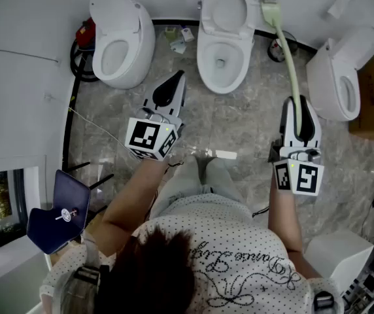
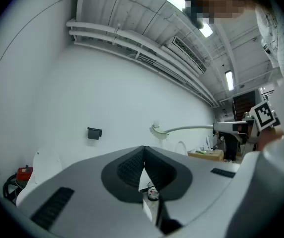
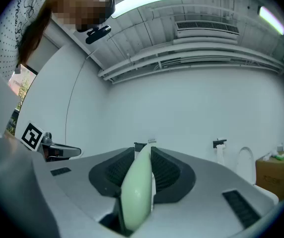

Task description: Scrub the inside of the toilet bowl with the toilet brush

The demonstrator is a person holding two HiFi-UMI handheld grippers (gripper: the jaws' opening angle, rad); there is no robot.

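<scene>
Toilet brush (image 1: pixel 291 64), pale-green handle clamped in right gripper (image 1: pixel 299 106), head up by far-right rim of middle toilet bowl (image 1: pixel 213 51), not inside; left gripper (image 1: pixel 174 87) jaws together, empty; risk: long handle twisting in grip, head clipping rim.

Both arms reach forward, left gripper (image 1: pixel 176 79) fingers together, right gripper (image 1: pixel 299 101) fingers clamping the toilet brush (image 1: pixel 289 63).
</scene>
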